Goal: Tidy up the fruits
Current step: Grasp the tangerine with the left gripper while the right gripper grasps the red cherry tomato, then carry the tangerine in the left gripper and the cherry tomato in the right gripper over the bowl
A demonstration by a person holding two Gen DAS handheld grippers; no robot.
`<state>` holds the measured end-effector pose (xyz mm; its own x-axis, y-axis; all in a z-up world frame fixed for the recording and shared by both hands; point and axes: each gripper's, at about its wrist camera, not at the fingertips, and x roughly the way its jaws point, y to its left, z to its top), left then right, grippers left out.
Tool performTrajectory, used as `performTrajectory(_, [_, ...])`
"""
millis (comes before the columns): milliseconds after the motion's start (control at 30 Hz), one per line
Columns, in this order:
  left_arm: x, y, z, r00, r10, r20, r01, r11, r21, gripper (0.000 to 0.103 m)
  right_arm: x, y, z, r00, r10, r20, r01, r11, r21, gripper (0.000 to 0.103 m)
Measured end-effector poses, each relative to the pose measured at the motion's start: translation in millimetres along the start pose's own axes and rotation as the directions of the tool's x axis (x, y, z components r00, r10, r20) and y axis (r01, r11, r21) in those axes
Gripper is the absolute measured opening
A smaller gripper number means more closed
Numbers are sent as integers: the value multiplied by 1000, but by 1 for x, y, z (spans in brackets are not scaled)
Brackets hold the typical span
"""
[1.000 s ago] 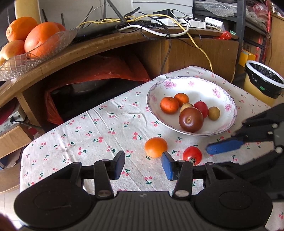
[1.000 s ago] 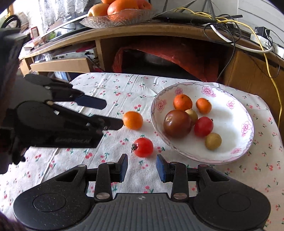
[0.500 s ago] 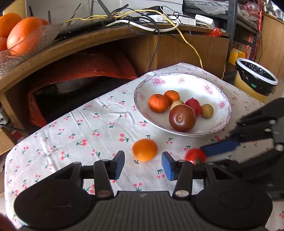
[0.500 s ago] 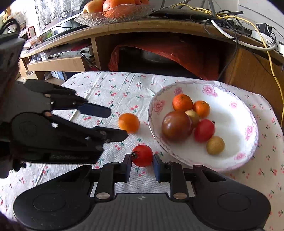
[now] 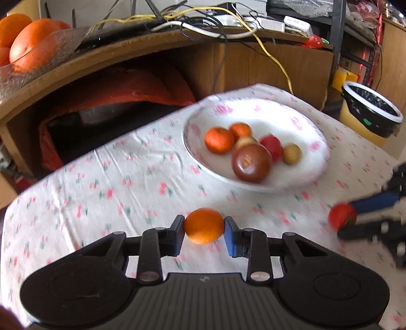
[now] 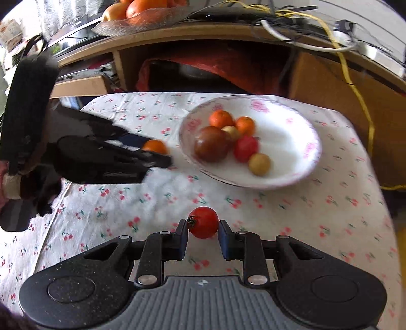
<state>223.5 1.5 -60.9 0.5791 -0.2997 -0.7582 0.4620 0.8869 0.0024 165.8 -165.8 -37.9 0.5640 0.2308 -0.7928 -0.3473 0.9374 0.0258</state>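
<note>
Desk (image 5: 132,177), nearest surface: covered with a white cloth printed with small red cherries. Beyond it, a curved wooden counter (image 5: 142,48), open underneath; red cloth (image 5: 132,86) over a dark shape in the recess. Counter top: tangle of white, black and yellow cables (image 5: 203,22). Far right: yellow waste bin with black liner (image 5: 368,114); shelving behind. Bright daylight from upper left.

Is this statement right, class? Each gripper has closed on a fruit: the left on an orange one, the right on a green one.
Not quite. In the right wrist view the right gripper holds a red tomato, not a green fruit. The left gripper does hold the orange fruit.
</note>
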Motion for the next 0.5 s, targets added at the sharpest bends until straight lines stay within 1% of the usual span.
performTrajectory(167, [-35,-31,-24,999,-3,-38,4,1000,29,41,-29,-5,-17,1000,-31,2,31,999,-8,21])
performTrajectory(267, [-48,-54,-36,998,-3,-57,6,999,47,41,-38,-5,-29,999,-45,-4,45,999,-26,21])
performTrajectory(400, [-58,-70,-45,998,-7,-68,9,1000,25,41,-37,-8,-43,999,-37,-33,36,999,-29,21])
performTrajectory(500, [-54,-75,-46,997,-1,-73,1,1000,9,41,-38,-8,-50,999,-32,-37,31,999,-45,21])
